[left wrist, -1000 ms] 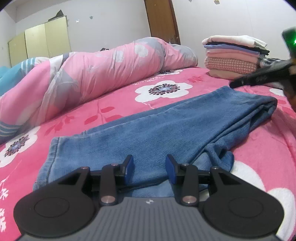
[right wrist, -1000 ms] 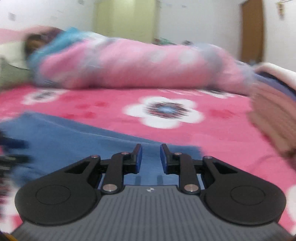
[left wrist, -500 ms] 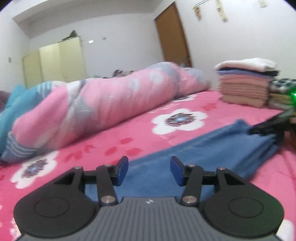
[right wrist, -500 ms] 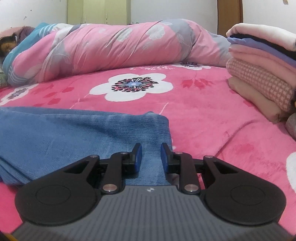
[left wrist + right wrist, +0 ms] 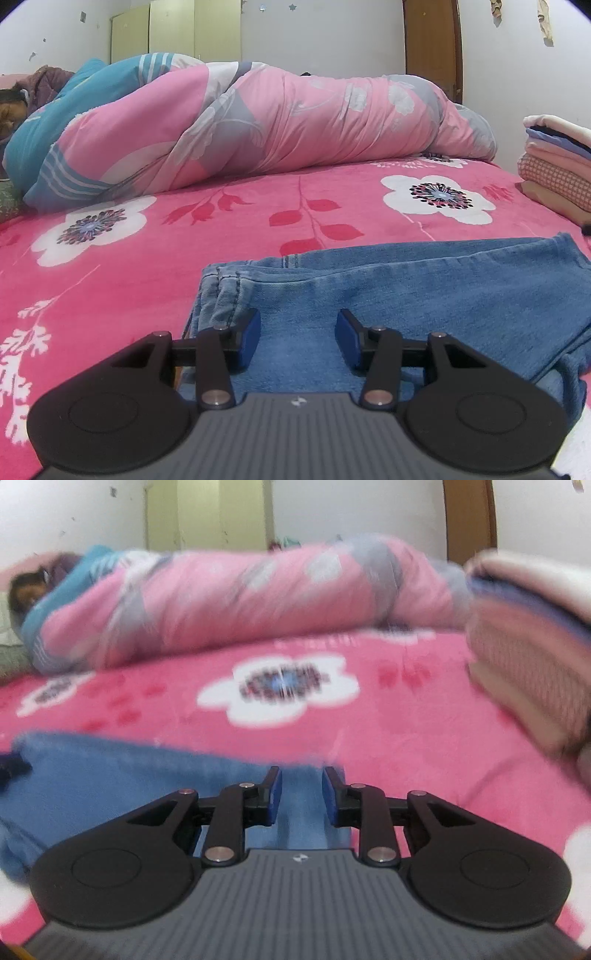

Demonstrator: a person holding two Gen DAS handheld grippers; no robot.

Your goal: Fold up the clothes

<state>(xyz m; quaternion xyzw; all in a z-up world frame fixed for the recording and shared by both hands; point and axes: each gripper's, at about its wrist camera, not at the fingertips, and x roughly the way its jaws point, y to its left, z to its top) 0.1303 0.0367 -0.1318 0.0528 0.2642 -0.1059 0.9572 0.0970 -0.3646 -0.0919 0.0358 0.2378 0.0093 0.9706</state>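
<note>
Behind jeans (image 5: 424, 295), rolled quilt (image 5: 258, 125), clothes stack (image 5: 557, 162)

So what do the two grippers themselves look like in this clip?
Both look the same. The left gripper and right gripper each have a grey ribbed body with a small white logo, two round black housings, black linkage arms with silver pivot pins, and blue pads on the fingers. No cables, hands or sleeves show in either wrist view.

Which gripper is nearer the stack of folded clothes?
Right. The right gripper sits over the jeans' end beside the stack of folded clothes; the left gripper is at their far end.
</note>
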